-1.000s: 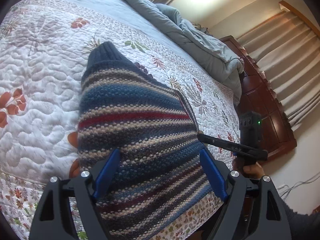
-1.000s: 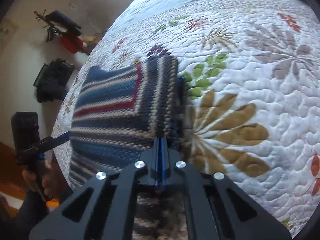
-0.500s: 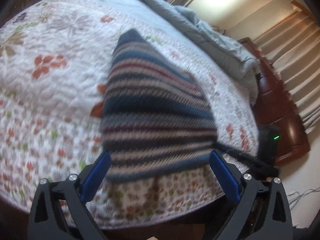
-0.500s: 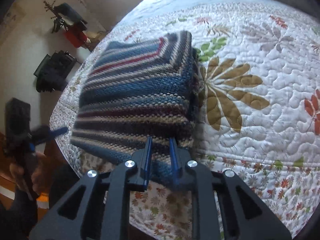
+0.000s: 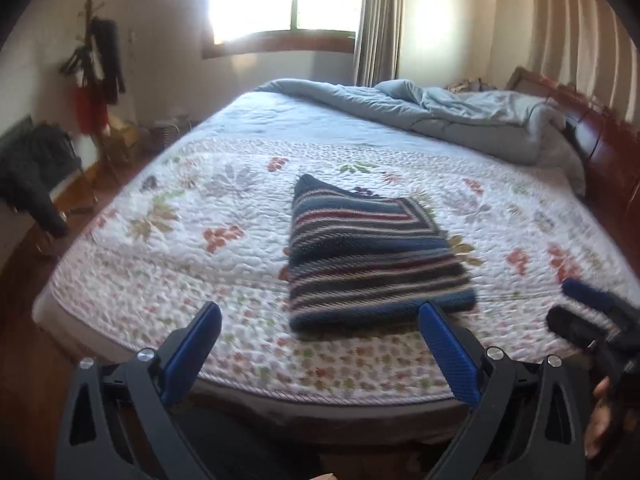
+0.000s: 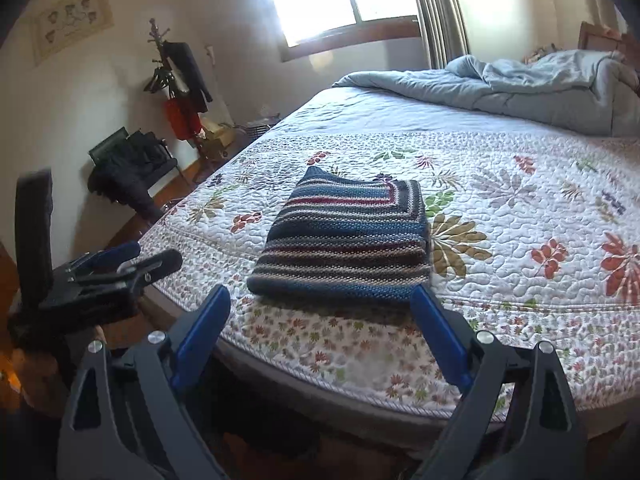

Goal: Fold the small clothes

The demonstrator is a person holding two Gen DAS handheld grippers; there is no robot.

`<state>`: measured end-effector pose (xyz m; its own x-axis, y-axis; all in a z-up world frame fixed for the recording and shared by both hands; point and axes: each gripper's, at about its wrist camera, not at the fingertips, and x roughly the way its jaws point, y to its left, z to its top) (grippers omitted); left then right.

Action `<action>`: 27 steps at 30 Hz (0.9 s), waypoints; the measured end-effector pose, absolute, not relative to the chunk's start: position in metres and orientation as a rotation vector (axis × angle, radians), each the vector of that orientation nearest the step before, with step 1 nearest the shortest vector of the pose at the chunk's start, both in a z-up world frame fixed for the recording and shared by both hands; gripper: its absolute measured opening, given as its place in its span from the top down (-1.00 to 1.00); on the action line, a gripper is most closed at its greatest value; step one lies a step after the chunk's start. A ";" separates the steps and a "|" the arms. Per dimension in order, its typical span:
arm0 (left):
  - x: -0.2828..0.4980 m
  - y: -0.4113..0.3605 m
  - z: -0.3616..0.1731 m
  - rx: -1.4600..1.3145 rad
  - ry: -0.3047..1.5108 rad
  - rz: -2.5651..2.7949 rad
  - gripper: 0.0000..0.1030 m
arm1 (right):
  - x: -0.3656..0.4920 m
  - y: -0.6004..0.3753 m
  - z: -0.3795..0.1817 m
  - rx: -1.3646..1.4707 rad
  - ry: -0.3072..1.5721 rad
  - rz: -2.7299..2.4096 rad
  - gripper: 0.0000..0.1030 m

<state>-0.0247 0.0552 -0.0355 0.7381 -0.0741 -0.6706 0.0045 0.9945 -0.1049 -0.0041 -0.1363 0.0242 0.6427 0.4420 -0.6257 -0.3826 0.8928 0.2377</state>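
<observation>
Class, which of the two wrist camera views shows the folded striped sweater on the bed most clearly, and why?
The right wrist view: the striped sweater is sharp there, its folded edges and stripes distinct on the quilt. The left wrist view shows the whole sweater too, but smeared by motion blur.

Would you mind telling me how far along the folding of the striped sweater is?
Done: the sweater lies folded in a compact rectangle on the quilt. In hand: nothing; the left gripper is open, the right gripper has just been opening with nothing between its jaws, both short of the bed edge. Left: no other loose garment shows.
</observation>
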 end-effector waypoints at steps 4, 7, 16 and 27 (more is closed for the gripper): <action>-0.039 0.059 -0.024 -0.150 0.764 -0.061 -0.93 | -0.027 -0.132 0.040 0.021 0.679 0.432 -0.77; -0.051 0.052 -0.017 -0.113 0.752 -0.055 -0.93 | -0.035 -0.131 0.045 0.014 0.672 0.413 -0.77; -0.065 0.047 -0.008 -0.095 0.735 -0.037 -0.93 | -0.038 -0.127 0.033 0.063 0.720 0.434 -0.77; -0.059 0.041 -0.013 -0.059 0.726 -0.048 -0.93 | -0.035 -0.130 0.025 0.073 0.734 0.408 -0.77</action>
